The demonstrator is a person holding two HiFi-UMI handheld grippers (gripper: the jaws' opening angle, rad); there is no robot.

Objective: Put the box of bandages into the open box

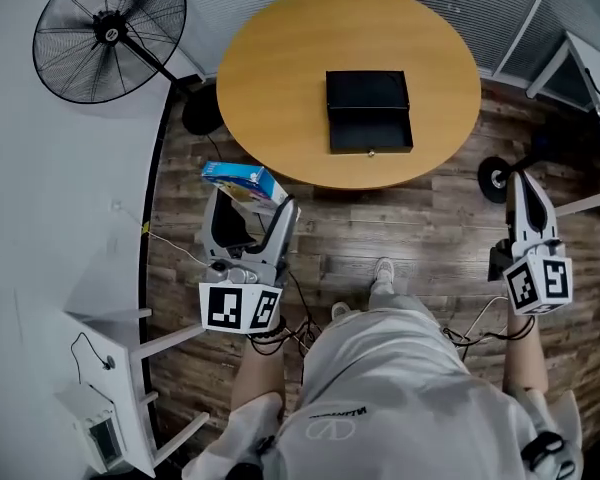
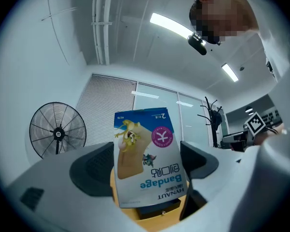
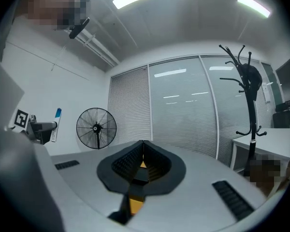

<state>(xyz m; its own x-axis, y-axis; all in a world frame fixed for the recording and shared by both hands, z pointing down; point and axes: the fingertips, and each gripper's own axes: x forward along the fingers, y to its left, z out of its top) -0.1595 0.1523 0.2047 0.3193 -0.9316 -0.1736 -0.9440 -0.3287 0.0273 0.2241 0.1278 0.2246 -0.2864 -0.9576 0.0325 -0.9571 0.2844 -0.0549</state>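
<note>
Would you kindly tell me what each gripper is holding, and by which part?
The left tongs grip the bandage box by the side edges of its near end; the right tongs are shut and hold nothing.

Bandage box (image 2: 145, 153) btwn jaws (inverted), fan (image 2: 58, 132) behind

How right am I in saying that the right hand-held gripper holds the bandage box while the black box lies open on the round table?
One slip: the left hand-held gripper holds the bandage box, as the left gripper view shows; the right hand-held gripper is shut and empty. The black box does lie open on the round table.
</note>
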